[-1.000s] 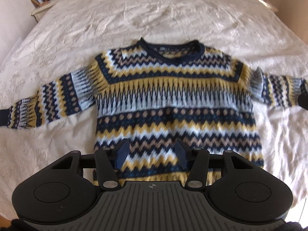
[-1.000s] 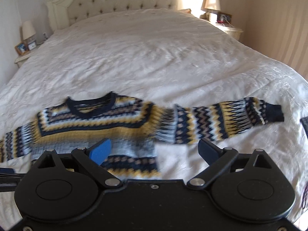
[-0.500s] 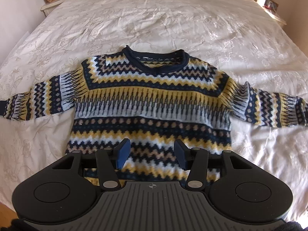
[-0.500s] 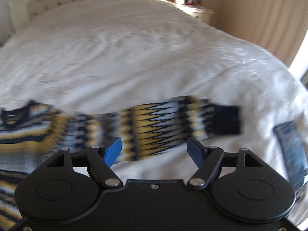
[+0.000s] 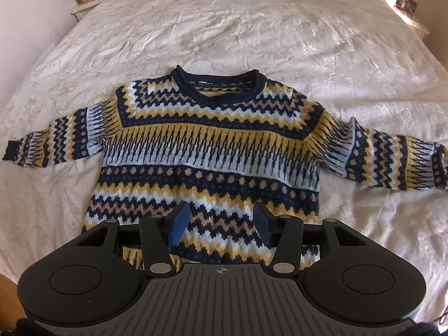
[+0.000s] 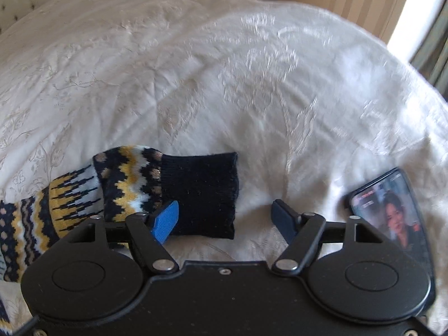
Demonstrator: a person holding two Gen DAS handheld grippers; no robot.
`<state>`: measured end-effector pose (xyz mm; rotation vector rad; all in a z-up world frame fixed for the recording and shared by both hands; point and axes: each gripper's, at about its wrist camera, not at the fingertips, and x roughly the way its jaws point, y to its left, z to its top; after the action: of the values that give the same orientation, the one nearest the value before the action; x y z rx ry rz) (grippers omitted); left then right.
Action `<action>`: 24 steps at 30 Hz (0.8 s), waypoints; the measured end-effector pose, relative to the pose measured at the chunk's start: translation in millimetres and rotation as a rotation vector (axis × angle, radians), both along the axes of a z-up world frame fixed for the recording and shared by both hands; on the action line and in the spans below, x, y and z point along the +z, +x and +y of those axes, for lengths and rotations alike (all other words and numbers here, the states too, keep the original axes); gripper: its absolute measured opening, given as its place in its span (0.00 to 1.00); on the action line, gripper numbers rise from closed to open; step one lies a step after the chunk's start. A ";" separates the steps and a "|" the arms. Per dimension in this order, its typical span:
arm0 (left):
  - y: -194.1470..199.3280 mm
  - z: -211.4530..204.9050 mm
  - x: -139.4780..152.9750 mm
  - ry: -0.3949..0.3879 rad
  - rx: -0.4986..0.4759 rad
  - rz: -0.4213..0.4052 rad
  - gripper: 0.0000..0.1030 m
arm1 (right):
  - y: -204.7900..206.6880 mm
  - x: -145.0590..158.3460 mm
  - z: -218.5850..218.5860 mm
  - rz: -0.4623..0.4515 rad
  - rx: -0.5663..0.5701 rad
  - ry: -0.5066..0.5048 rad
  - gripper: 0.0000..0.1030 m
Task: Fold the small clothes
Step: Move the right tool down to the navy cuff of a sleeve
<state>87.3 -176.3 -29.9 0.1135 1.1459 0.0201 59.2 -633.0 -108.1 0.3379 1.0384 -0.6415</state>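
A small knitted sweater [image 5: 212, 145] in navy, yellow and pale-blue zigzags lies flat, front up, on a white bedspread [image 5: 252, 28], both sleeves spread out sideways. My left gripper [image 5: 221, 224] hovers open above the lower hem, nothing between its blue pads. In the right wrist view, the sweater's sleeve [image 6: 84, 196] ends in a navy cuff [image 6: 201, 193]. My right gripper [image 6: 225, 219] hangs just over that cuff, jaws closing; the cuff's end lies between the fingers, and the pads do not press on it.
A phone [image 6: 392, 215] with a lit screen lies on the bedspread right of the cuff, close to my right gripper. A nightstand [image 5: 89, 0] with a picture frame stands at the bed's far left, another [image 5: 400, 0] at the far right. A curtain [image 6: 364, 2] hangs beyond the bed.
My right gripper has swept right along the sleeve and down to the cuff, its jaws narrower than before. My left gripper has shifted; the sweater sits more centred in its view.
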 end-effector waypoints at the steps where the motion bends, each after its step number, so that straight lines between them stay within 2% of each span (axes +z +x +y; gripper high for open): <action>1: 0.5 -1.5 0.8 0.006 0.000 -0.002 0.48 | 0.0 -1.9 -1.7 -0.008 -0.005 0.016 0.62; 2: 0.6 -2.7 1.4 0.009 -0.001 -0.003 0.48 | -0.3 -2.1 -3.5 -0.018 -0.011 0.031 0.45; 4: 1.1 -3.4 2.0 0.013 -0.001 -0.006 0.48 | -2.3 -0.5 -9.6 -0.044 -0.033 0.078 0.16; 6: 2.4 -2.0 2.1 0.016 0.001 -0.006 0.48 | -6.1 5.4 -18.3 -0.087 -0.061 0.136 0.14; 8: 3.0 0.3 2.4 0.014 0.000 -0.008 0.48 | -10.8 21.0 -21.1 -0.135 -0.075 0.152 0.12; 12: 6.0 12.7 3.2 0.007 0.001 -0.014 0.48 | -13.3 70.1 -12.7 -0.205 -0.047 0.090 0.08; 13: 7.0 16.8 3.2 0.002 0.004 -0.015 0.48 | -12.4 83.3 -8.6 -0.228 -0.033 0.073 0.04; 15: 7.8 24.3 2.6 -0.009 0.006 -0.017 0.48 | -10.1 106.2 -2.5 -0.272 -0.010 0.056 0.04; 17: 8.9 33.2 1.9 -0.026 -0.003 -0.020 0.48 | -6.1 117.2 0.4 -0.306 -0.010 0.070 0.09; 19: 11.6 41.1 1.8 -0.020 -0.021 -0.012 0.48 | -6.4 121.8 7.8 -0.321 -0.028 0.068 0.06; 22: 13.9 53.1 6.5 -0.011 -0.017 -0.032 0.48 | -1.7 125.4 30.5 -0.286 0.040 0.062 0.07; 24: 14.8 62.0 9.8 -0.018 0.009 -0.041 0.48 | 3.5 118.6 39.1 -0.230 0.058 0.033 0.16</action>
<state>102.2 -114.2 -20.0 0.0918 1.1059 0.0202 62.7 -593.9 10.5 0.3991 0.8363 -0.5204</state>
